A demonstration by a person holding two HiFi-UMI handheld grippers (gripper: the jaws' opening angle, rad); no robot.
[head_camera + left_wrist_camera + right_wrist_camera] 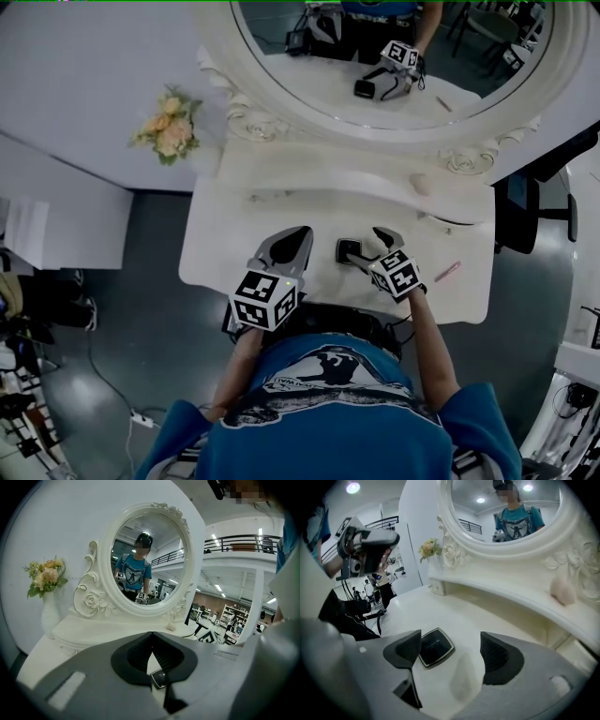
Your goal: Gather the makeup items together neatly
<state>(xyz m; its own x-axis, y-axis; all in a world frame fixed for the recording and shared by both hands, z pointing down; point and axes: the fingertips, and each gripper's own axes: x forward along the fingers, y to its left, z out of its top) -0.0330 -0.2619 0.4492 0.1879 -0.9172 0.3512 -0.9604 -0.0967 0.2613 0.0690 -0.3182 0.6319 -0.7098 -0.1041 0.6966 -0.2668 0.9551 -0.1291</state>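
Note:
A black square compact (pixel 348 249) lies flat on the white vanity table (pixel 216 244). My right gripper (pixel 368 248) is open over it. In the right gripper view the compact (pixel 436 647) rests on the tabletop between the jaws, close to the left one, and my right gripper (pixel 450 641) is not touching it. My left gripper (pixel 302 234) hovers just left of the compact. Its jaws meet at the tips in the left gripper view (pixel 151 641), with nothing seen between them. A pink stick (pixel 447 272) lies near the table's right front edge. A beige sponge (pixel 421 184) sits on the raised shelf.
An oval mirror (pixel 394 56) in a carved white frame rises behind the shelf (pixel 328 169). A vase of pale flowers (pixel 169 124) stands at the back left. The person's body is against the front edge. Dark floor and cables surround the table.

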